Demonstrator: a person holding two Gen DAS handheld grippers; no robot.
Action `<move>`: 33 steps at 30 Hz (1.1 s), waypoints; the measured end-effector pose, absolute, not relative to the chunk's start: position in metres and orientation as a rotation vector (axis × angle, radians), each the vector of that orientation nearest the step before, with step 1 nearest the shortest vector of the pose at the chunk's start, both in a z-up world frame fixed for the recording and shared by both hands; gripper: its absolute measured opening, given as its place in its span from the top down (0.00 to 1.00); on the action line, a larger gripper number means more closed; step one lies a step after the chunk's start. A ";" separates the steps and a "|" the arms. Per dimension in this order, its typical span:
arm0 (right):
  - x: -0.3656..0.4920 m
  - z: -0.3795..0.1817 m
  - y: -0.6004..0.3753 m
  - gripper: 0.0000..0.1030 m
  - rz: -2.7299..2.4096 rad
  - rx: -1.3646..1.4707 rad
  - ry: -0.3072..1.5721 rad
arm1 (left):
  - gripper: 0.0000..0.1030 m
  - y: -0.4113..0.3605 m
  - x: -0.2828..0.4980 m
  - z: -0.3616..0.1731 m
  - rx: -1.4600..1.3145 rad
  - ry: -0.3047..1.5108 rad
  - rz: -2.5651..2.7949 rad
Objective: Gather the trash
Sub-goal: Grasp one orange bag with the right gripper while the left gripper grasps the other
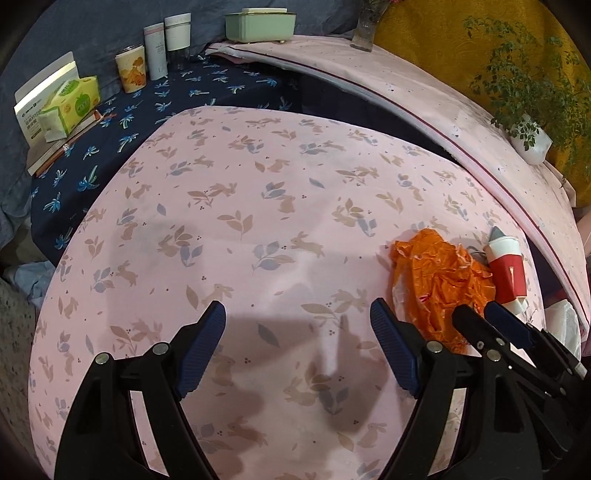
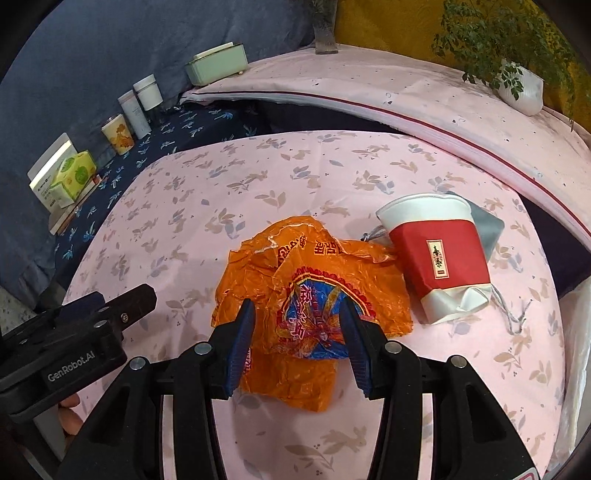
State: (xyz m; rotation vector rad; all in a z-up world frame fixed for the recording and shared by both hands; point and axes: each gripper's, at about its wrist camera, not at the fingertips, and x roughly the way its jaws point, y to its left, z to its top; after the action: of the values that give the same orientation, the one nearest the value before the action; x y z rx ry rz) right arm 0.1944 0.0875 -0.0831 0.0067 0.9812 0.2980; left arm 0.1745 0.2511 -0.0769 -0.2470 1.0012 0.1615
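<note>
Right tool [image 2: 297, 334] stands with its blue pads apart, one on each side of the raised centre of the crumpled orange wrapper [image 2: 310, 291]; whether the pads touch the film cannot be told, and nothing is clamped. Left tool [image 1: 297, 347] is spread wide over bare pink rabbit-print cloth [image 1: 229, 229] on the bench, holding nothing. The wrapper lies on this cloth toward the right side of the bench, and a crushed red-and-white paper cup [image 2: 439, 254] lies on its side just beside it, to the right. The right wrist view shows the wrapper's blue and red printed emblem, the cup's label and dented base, a grey pouch [image 2: 487, 225] under the cup, and a grey cord [image 2: 513, 314] trailing from it. The left wrist view shows the wrapper [image 1: 439, 280] only as plain orange film, with the cup [image 1: 508, 269] seen end-on, and the right tool [image 1: 495, 325] over the wrapper's near edge. Both views show a tissue box [image 1: 70, 103], a printed cup [image 1: 130, 68] and a green box [image 1: 260, 24] along the far side.
</note>
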 end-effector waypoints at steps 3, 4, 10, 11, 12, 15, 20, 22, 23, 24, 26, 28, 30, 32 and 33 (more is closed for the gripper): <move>0.201 -0.090 0.092 0.63 0.304 0.001 0.998 | 0.26 0.254 0.177 -0.080 -0.251 1.011 0.163; 0.203 -0.092 0.093 0.70 0.311 0.000 1.001 | 0.26 0.256 0.178 -0.082 -0.256 1.016 0.162; 0.202 -0.078 0.085 0.89 0.328 0.020 0.965 | 0.26 0.247 0.181 -0.081 -0.255 1.011 0.133; 0.202 -0.072 0.081 0.90 0.326 0.029 0.950 | 0.26 0.242 0.182 -0.080 -0.250 1.009 0.116; 0.201 -0.064 0.076 0.90 0.326 0.044 0.935 | 0.26 0.236 0.182 -0.080 -0.247 1.010 0.099; 0.199 -0.038 0.062 0.91 0.319 0.082 0.874 | 0.25 0.218 0.185 -0.080 -0.241 1.018 0.053; 0.193 0.004 0.034 0.91 0.271 0.095 0.776 | 0.14 0.184 0.192 -0.089 -0.243 1.052 -0.018; 0.191 0.013 0.020 0.91 0.245 0.104 0.756 | 0.14 0.172 0.196 -0.094 -0.241 1.071 -0.039; 0.189 0.016 0.013 0.91 0.233 0.112 0.750 | 0.14 0.165 0.198 -0.097 -0.233 1.080 -0.044; 0.189 0.017 0.006 0.91 0.224 0.121 0.748 | 0.14 0.160 0.199 -0.100 -0.226 1.087 -0.051; 0.187 0.019 -0.006 0.91 0.202 0.137 0.745 | 0.14 0.151 0.203 -0.105 -0.209 1.101 -0.054; 0.186 0.019 -0.017 0.91 0.182 0.149 0.744 | 0.18 0.146 0.205 -0.108 -0.207 1.105 -0.055; 0.184 0.018 -0.028 0.91 0.164 0.159 0.747 | 0.31 0.141 0.207 -0.111 -0.212 1.113 -0.063; 0.182 0.014 -0.037 0.91 0.149 0.167 0.753 | 0.42 0.137 0.206 -0.110 -0.199 1.104 -0.058; 0.180 0.012 -0.040 0.91 0.144 0.171 0.757 | 0.46 0.136 0.206 -0.110 -0.200 1.104 -0.063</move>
State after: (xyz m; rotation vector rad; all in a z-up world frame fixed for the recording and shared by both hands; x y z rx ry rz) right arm 0.1805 -0.0403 0.0124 0.1707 0.7566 0.1438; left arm 0.2064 0.1359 -0.1098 -0.1999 1.1044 -0.0635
